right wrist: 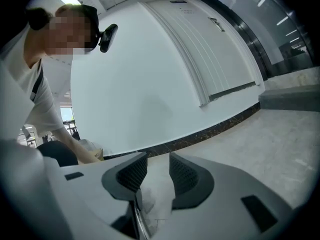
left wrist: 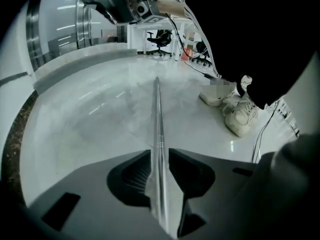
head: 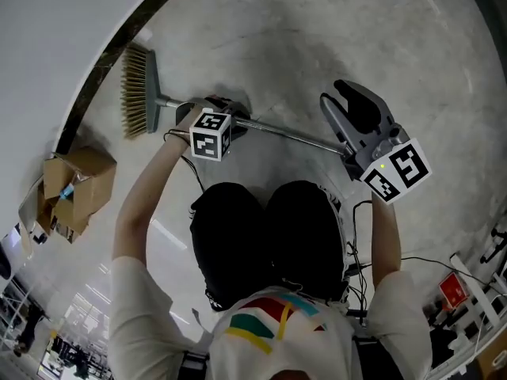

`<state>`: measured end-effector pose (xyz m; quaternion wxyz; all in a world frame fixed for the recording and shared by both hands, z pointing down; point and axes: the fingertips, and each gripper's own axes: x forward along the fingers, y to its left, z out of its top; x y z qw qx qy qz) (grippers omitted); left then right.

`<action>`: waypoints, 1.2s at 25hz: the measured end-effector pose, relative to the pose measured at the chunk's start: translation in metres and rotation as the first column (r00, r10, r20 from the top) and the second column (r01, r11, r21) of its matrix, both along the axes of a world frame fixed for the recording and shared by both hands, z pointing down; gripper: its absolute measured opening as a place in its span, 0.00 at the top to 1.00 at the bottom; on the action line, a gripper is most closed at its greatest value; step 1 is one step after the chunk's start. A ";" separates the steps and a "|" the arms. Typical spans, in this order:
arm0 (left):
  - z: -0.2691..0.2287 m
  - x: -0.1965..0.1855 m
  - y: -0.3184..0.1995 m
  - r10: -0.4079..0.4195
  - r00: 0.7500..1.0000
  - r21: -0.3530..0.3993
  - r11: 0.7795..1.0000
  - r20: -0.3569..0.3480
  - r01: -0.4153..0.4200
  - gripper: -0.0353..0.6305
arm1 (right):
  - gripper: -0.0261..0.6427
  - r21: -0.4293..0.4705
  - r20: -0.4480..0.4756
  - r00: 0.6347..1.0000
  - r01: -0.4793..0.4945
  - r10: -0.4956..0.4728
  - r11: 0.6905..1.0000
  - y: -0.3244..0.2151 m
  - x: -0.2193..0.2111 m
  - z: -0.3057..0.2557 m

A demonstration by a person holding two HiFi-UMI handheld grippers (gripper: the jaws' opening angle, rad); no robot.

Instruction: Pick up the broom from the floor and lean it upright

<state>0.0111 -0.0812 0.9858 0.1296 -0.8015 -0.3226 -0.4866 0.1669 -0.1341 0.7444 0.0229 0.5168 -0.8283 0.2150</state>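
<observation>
1. Lying flat on the floor [head: 317,46], the broom [head: 285,134] has its bristles [head: 139,93] near the wall [head: 47,22].
2. Left gripper [left wrist: 159,156]: jaws apart, straddling the handle [left wrist: 158,114] near the bristles, no squeeze visible.
3. Right gripper [right wrist: 152,160]: jaws apart, nothing between them, at the handle's other end.

There is one broom [head: 269,128], with one brush head [head: 141,92] and one metal handle [head: 305,137]. Two grippers show: one left gripper [head: 232,115] and one right gripper [head: 341,93], and each carries one marker cube [head: 211,134], so two cubes in all. One person [head: 277,323] holds them, with two arms in view. One cardboard box [head: 75,182] shows in the head view. The left gripper view adds two pale shoes [left wrist: 242,115] and one office chair [left wrist: 161,38]
</observation>
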 end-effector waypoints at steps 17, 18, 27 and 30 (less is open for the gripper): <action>0.041 0.013 0.015 0.148 0.954 0.064 0.983 0.260 -0.170 0.75 | 0.75 0.007 0.038 0.997 -0.068 0.068 0.998 0.025 0.026 0.008; 0.041 0.014 0.015 0.132 0.956 0.068 0.986 0.261 -0.155 0.75 | 0.75 0.004 0.036 0.997 -0.067 0.067 0.998 0.027 0.024 0.011; 0.003 0.034 -0.017 -0.092 0.991 0.117 0.990 0.095 0.081 0.77 | 0.75 0.056 0.052 0.994 -0.096 0.093 0.994 0.028 0.029 -0.030; -0.056 0.062 -0.062 -0.263 0.962 0.138 0.953 -0.072 0.271 0.77 | 0.75 0.113 0.038 0.993 -0.117 0.113 0.987 0.026 0.036 -0.072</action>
